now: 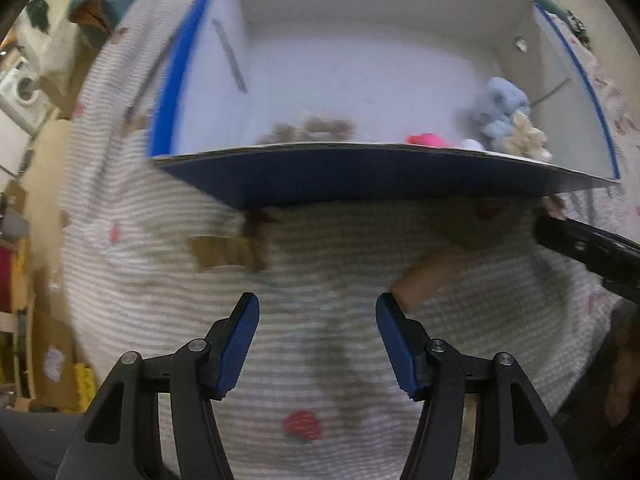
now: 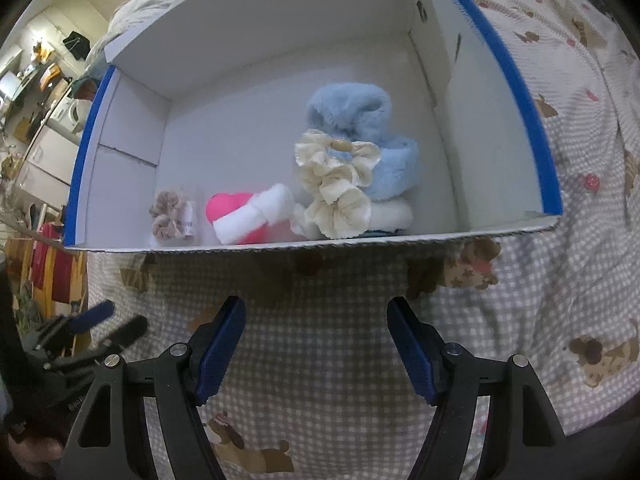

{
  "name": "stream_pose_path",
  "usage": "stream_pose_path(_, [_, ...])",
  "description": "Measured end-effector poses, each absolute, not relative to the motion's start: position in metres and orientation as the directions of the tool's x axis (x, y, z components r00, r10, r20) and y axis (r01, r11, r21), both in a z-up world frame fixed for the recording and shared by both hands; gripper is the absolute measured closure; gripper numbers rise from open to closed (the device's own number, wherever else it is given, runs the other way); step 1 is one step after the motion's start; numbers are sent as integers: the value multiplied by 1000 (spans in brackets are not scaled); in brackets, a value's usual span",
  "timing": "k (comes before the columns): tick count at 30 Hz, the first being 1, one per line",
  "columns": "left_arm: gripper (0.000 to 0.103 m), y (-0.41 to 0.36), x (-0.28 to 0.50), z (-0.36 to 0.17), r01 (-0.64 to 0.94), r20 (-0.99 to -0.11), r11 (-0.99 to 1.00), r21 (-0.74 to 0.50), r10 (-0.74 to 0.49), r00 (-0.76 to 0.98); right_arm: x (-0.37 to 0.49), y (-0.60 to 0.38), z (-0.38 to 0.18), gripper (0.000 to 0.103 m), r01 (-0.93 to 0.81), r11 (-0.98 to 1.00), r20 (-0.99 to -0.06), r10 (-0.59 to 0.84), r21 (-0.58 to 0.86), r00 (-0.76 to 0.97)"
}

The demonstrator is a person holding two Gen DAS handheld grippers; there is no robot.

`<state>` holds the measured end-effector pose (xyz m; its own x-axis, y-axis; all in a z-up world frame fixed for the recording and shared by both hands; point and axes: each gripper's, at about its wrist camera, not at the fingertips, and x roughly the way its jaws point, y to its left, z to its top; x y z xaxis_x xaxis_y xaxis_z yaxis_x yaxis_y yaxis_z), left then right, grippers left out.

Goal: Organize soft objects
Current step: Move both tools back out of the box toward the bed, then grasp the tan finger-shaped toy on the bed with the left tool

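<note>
A white cardboard box (image 2: 256, 112) with blue edges lies on a checked bedspread (image 2: 320, 352). Inside it are a fluffy blue piece (image 2: 352, 108), a cream ruffled scrunchie (image 2: 336, 184), a pink item wrapped in a white band (image 2: 244, 216) and a small beige scrunchie (image 2: 168, 216). My right gripper (image 2: 316, 344) is open and empty in front of the box. My left gripper (image 1: 318, 344) is open and empty over the bedspread (image 1: 160, 248), also in front of the box (image 1: 360, 76). The blue piece (image 1: 500, 108) shows blurred there.
The left gripper (image 2: 104, 328) appears at the lower left of the right wrist view. The right gripper's arm (image 1: 588, 248) shows at the right of the left wrist view. Room clutter and a washing machine (image 1: 20, 88) lie beyond the bed at left.
</note>
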<state>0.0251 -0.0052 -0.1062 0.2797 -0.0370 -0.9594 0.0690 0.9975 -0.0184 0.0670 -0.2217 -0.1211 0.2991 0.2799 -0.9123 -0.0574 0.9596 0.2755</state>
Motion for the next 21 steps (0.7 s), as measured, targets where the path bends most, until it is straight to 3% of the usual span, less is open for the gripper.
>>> stream_pose_path(4, [46, -29, 29, -106, 152, -951, 986, -72, -114, 288, 70, -218, -122, 26, -56, 960, -913, 278, 274, 299])
stream_pose_path(13, [47, -73, 43, -142, 297, -977, 953, -59, -116, 178, 71, -235, -124, 26, -7, 951, -907, 297, 310, 299])
stream_pose_path(15, [58, -75, 44, -149, 311, -980, 949, -44, -101, 172, 71, -239, -125, 26, 9, 950, -908, 297, 313, 297])
stream_pose_path(17, [78, -72, 47, -151, 297, -980, 954, -35, -90, 176, 70, -240, -126, 26, 20, 947, -908, 300, 320, 293])
stream_pose_path(21, [98, -62, 49, -145, 267, -975, 962, -64, -117, 187, 69, -239, -126, 26, 16, 946, -906, 305, 323, 293])
